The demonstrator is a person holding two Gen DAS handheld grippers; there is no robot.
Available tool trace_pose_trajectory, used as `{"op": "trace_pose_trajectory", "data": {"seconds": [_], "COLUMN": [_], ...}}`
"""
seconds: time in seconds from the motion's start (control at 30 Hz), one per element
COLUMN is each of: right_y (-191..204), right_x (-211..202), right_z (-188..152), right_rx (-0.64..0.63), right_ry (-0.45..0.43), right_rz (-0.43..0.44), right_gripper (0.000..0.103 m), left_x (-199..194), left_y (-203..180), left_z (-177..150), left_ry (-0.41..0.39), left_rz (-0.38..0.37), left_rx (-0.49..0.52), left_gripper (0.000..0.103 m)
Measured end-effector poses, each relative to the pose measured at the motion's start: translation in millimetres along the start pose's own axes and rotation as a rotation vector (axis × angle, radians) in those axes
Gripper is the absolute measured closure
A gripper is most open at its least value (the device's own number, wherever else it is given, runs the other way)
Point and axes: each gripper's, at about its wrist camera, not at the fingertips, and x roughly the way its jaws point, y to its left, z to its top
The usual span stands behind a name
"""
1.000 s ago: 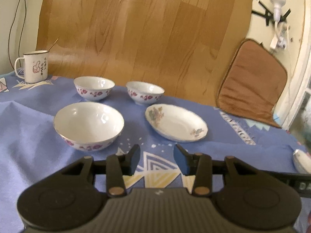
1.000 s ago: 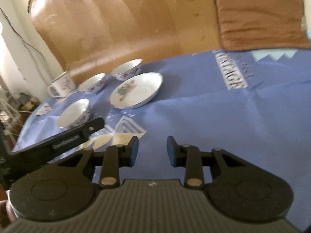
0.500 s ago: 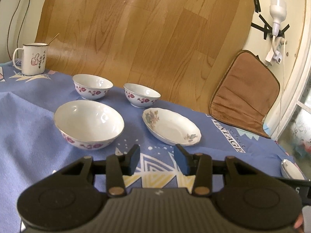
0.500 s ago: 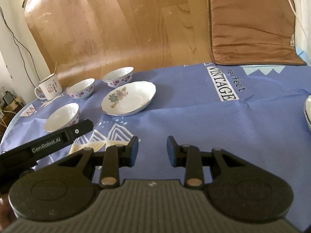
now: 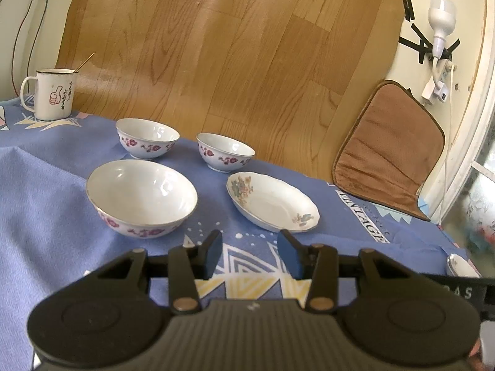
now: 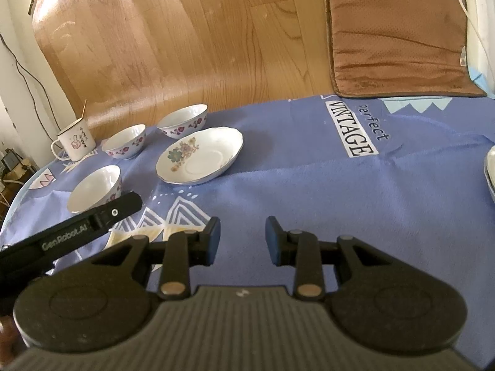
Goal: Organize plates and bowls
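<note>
Your left claw (image 5: 247, 255) hovers low over the blue printed cloth (image 5: 37, 216) on the worktop, its fingers apart with nothing between them, aimed at the gap between the large white bowl with red flowers (image 5: 141, 196) and the shallow white floral plate (image 5: 272, 205). Your right claw (image 6: 243, 242) is likewise parted and empty, over bare cloth and well apart from the crockery. Two small white flowered bowls (image 5: 148, 137) (image 5: 225, 151) sit apart behind the large one, so nothing is stacked yet. More white dishes (image 6: 490, 170) peek in at the right edge, probably the gathering spot. A white enamel mug (image 5: 51, 94) stands at the far left, clear of the work.
</note>
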Motion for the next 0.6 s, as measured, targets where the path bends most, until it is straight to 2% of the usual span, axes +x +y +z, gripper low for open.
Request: {"op": "trace_pose_trajectory", "data": {"seconds": [0.33, 0.6], "right_y": [-6, -10], "right_x": [6, 32], "right_z": [17, 57], "right_rx": [0.035, 0.078], "right_ry": [0.01, 0.102], "right_rz": [0.005, 0.08], "right_gripper": [0.067, 0.067], "left_x": [0, 1], "left_y": [2, 6], "left_z": [1, 3], "left_ry": [-0.004, -0.004], "left_rz": [-0.014, -0.025], "left_rx": [-0.006, -0.021], "left_gripper": [0.061, 0.06]}}
